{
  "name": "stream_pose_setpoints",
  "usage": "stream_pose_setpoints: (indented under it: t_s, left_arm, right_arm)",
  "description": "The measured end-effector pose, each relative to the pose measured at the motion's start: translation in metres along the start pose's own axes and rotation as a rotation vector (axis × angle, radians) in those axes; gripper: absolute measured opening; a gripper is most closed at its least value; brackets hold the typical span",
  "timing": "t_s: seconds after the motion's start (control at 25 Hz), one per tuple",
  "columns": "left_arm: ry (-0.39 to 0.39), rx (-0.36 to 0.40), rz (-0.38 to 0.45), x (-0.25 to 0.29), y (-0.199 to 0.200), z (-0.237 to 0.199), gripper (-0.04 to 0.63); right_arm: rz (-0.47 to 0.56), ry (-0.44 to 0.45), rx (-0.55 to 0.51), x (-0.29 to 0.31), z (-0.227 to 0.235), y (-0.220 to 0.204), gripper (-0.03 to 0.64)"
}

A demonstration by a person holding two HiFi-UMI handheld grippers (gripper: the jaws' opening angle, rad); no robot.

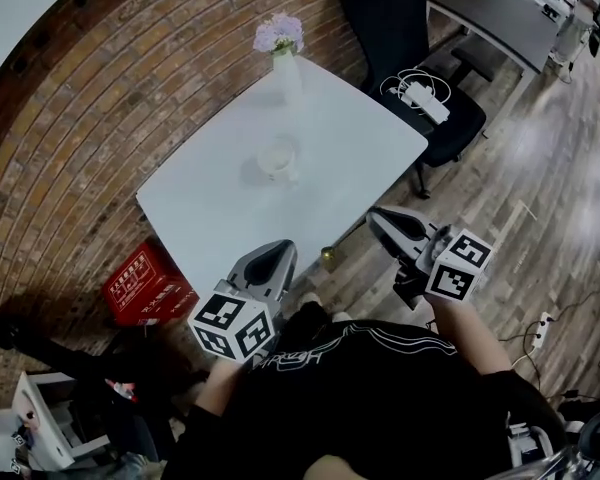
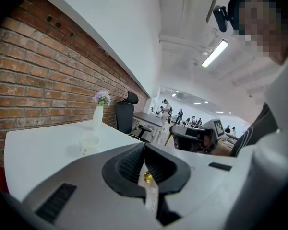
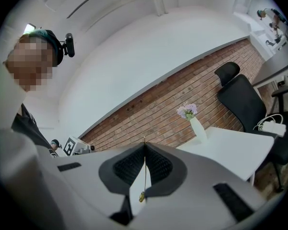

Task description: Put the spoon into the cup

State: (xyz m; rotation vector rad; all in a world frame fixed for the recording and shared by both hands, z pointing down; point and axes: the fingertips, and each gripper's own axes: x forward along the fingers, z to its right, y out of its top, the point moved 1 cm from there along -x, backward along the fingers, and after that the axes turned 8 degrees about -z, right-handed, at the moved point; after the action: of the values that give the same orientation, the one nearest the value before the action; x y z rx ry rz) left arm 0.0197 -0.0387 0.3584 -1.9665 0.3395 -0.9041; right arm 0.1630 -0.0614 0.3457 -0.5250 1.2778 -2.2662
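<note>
A white cup [image 1: 277,160] stands near the middle of the white table [image 1: 195,208]; it also shows in the left gripper view [image 2: 89,143]. My right gripper [image 1: 373,217] hangs off the table's near right edge, over the floor, shut on a thin gold spoon [image 1: 329,258] that slants down from its tip. The left gripper view shows that spoon [image 2: 171,136] as a gold stick. In its own view the right gripper [image 3: 144,143] has its jaws together and hides the cup. My left gripper [image 1: 279,247] [image 2: 144,144] is at the table's near edge, shut and holding nothing.
A white vase with lilac flowers [image 1: 284,60] stands at the table's far corner. A black office chair [image 1: 405,38] carrying a white power strip [image 1: 426,97] is to the right. A red crate [image 1: 143,284] lies on the floor left, by the brick wall [image 1: 70,118].
</note>
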Motion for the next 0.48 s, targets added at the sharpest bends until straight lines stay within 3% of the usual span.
stream_pose_setpoints:
  t_s: [0.48]
  left_arm:
    - [0.007, -0.051, 0.009, 0.015, 0.026, -0.080, 0.008]
  right_arm:
    - [-0.034, 0.005, -0.002, 0.082, 0.028, 0.025, -0.002]
